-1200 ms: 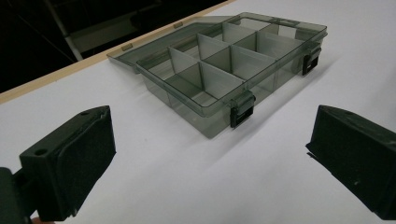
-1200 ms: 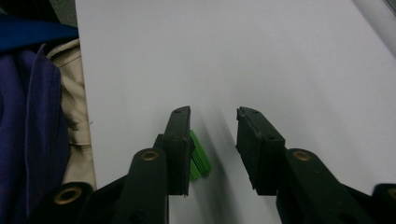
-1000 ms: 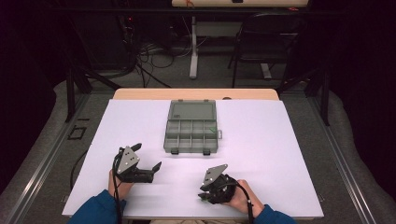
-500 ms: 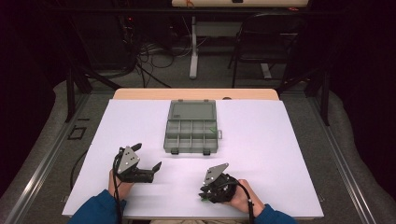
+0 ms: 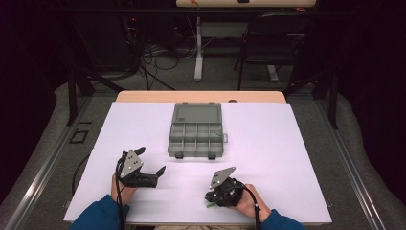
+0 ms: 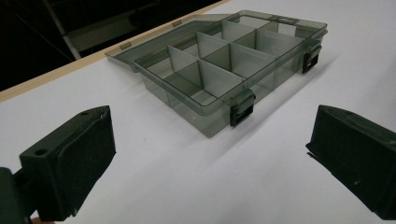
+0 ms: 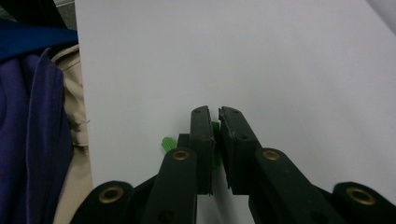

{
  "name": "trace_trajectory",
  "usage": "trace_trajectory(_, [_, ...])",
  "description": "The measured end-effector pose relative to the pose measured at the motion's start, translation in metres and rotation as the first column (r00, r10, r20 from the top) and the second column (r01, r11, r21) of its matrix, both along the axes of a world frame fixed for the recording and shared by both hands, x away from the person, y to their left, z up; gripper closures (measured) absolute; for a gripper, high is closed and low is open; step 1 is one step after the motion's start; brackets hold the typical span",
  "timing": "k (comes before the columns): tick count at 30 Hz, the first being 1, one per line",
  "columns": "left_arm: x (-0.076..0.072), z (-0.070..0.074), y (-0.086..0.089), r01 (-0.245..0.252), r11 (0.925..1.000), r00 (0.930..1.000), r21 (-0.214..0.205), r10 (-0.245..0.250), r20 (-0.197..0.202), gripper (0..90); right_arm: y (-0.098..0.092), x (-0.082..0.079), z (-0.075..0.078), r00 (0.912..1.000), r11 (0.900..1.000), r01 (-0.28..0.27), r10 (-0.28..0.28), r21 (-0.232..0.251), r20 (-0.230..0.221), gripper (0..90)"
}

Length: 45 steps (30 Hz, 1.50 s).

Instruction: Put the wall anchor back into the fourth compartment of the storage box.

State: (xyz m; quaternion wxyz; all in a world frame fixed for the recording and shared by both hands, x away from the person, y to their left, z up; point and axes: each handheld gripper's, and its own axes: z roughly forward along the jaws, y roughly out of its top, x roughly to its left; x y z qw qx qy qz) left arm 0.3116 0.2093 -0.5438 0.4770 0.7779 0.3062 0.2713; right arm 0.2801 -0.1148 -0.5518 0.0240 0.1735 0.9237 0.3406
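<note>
Nearest the person, the right gripper [image 5: 216, 197] lies low at the white table's [image 5: 287, 158] front edge, its jaws clenched on one small green piece [image 7: 215, 150] that pokes out beside them. The left gripper [image 5: 152, 165] rests just left of it, jaws spread wide and grasping nothing. Beyond both sits one clear organizer box [image 5: 196, 136], lid [image 5: 197, 113] flat open behind, two black latches [image 6: 242, 108] facing the grippers, a green bit [image 5: 218, 133] in a right compartment. One chair [image 5: 270, 45] stands past the table.

Left gripper [image 5: 152, 163] jaws spread wide, right gripper [image 5: 210, 195] jaws closed on a small green piece [image 7: 215, 140], near table edge
</note>
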Motion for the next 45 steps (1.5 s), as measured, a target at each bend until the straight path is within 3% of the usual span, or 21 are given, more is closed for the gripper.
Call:
trace_trajectory(15, [0.0, 0.0, 0.0, 0.0, 1.0, 1.0, -0.002, 0.0, 0.001, 0.2, -0.003, -0.002, 0.006, 0.9962, 0.9989, 0.045, -0.044, -0.01, 0.075, 84.0])
trace_trajectory(33, [0.001, -0.001, 0.0, 0.002, 1.0, 1.0, -0.004, -0.002, -0.006, 0.1, -0.02, 0.007, 0.015, 0.9744, 0.9866, 0.163, -0.162, 0.007, 0.155, 84.2])
trace_trajectory(45, [0.0, 0.0, 0.0, 0.001, 1.0, 1.0, -0.001, -0.001, -0.004, 0.1, -0.027, 0.011, 0.02, 0.9627, 0.9795, 0.2, -0.201, 0.023, 0.181, 84.2])
